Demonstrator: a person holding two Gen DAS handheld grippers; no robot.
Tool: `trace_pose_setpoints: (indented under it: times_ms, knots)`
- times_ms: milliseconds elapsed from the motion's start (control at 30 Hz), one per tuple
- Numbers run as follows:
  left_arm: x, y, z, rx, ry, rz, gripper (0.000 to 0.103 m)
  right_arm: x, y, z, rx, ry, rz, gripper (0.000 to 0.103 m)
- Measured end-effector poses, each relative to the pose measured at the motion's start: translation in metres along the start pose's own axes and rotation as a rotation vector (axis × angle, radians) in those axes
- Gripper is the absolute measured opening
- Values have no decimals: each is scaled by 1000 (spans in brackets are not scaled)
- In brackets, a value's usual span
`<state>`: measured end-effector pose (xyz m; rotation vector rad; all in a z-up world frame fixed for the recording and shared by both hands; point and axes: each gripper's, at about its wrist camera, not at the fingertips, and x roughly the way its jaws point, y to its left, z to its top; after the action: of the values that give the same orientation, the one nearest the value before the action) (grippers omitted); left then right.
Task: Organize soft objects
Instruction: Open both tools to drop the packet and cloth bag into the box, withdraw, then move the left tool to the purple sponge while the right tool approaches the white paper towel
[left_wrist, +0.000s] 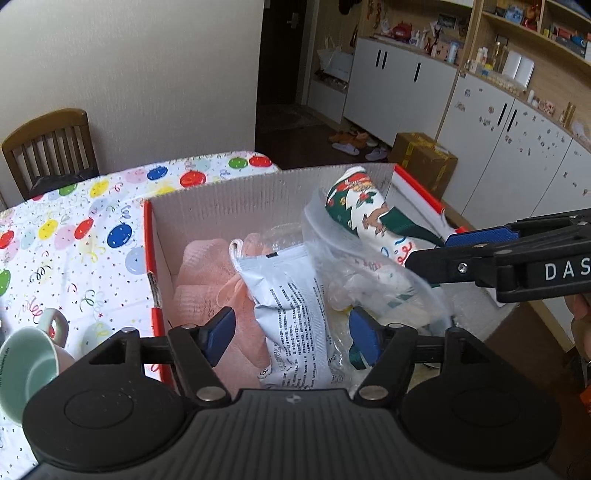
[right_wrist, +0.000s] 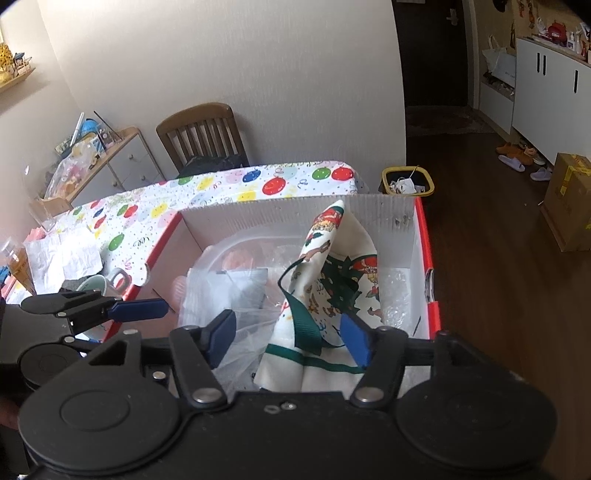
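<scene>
Your left tool (left_wrist: 291, 336) hangs over the near edge of the cardboard box (left_wrist: 229, 199), its blue pads spread wide with nothing between them — released. Below it, inside the box, a silver printed pouch (left_wrist: 295, 314) lies against a pink towel (left_wrist: 207, 280) that fills the box's left side. A clear plastic bag (left_wrist: 332, 236) sits crumpled to the right of the pouch.

Your right tool (right_wrist: 288, 339) is likewise spread apart over the box (right_wrist: 295, 218), gripping nothing. The Christmas-print cloth (right_wrist: 343, 273) stands up in a peak in the right part of the box, leaning toward the far wall, and its green ribbon loop (right_wrist: 304, 325) drapes down between your right tool's pads without being pinched. From the left wrist view the same cloth (left_wrist: 364, 206) rises behind the plastic bag, just beyond the tip of your right tool (left_wrist: 443, 251), which reaches in from the right.

The box rests on the bench, covered by a balloon-pattern tablecloth (left_wrist: 74, 229). A pale green mug (left_wrist: 29, 365) lies on its side just left of the box.
</scene>
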<state>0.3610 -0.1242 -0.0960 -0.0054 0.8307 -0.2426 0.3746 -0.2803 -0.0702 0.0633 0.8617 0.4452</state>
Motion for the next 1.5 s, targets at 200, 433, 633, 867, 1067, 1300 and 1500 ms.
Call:
trace_pose_setpoints:
  times_ms: [200,433,633,867,1067,1300,1500]
  knots:
    - [-20,0,0,9,-42,-3,68,-18,5,0,9,-40,5,70]
    - [-51,7,-1,9,-106,-4,76,-37,23,-1,-12,-73,21,79]
    - [-81,20,-7,-5,-151,-2,82,-51,46,-2,-44,-105,43,84]
    - [-112,45,-19,-36,-182,0,85,-63,75,-6,-63,-133,77,92]
    - [-136,69,-32,-54,-200,7,87,-64,108,-8,-78,-142,106,95]
    - [-160,99,-47,-68,-234,9,100,-59,144,-8,-93,-139,130,96]
    - [-176,131,-63,-82,-250,14,102,-51,177,-6,-112,-133,147,96]
